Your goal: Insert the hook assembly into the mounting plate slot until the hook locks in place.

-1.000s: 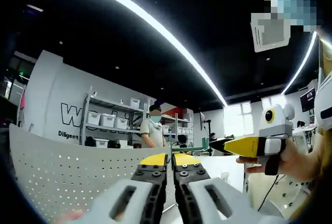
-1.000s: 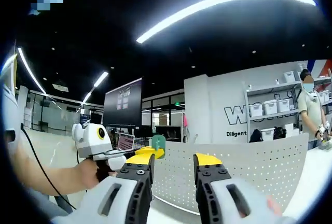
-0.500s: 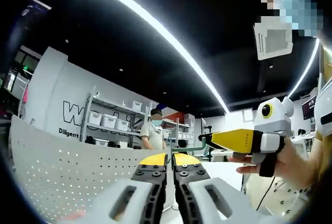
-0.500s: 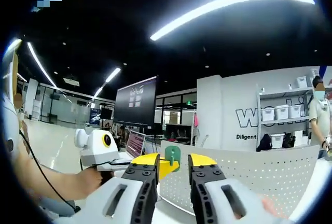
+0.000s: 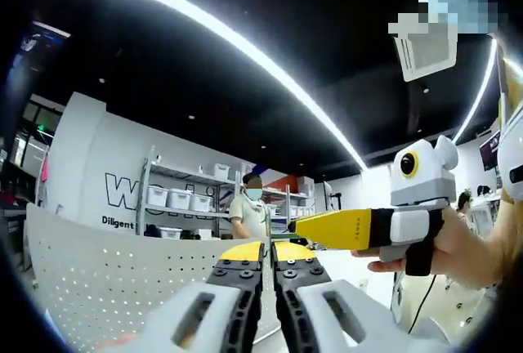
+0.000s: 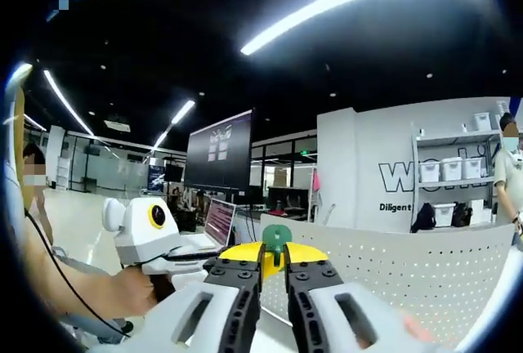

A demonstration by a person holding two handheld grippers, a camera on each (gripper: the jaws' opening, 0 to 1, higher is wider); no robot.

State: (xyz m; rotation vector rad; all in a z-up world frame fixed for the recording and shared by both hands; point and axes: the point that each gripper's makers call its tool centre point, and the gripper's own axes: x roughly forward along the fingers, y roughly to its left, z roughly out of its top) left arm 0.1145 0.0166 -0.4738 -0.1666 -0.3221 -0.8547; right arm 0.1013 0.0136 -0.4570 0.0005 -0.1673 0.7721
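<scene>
The white perforated mounting plate (image 5: 106, 279) stands on edge, and my left gripper (image 5: 268, 248) is shut on its thin edge. From the right my right gripper (image 5: 304, 229) reaches in, held by a hand, its yellow jaw tip close above the plate's edge. In the right gripper view the plate (image 6: 392, 263) curves off to the right. The green hook (image 6: 275, 237) rises at the plate's top left corner, and my right gripper (image 6: 274, 253) is shut on its stem. The left gripper (image 6: 200, 253) comes in from the left at that same corner.
A person (image 5: 249, 212) stands by shelves of white bins (image 5: 176, 198) behind the plate. A large dark monitor (image 6: 219, 153) and a laptop (image 6: 219, 221) are at the back in the right gripper view. The hand (image 5: 458, 247) on the right gripper fills the right side.
My right gripper's jaws went from wide apart to shut on the green hook. In the left gripper view the right gripper moved left, closer to the plate's edge.
</scene>
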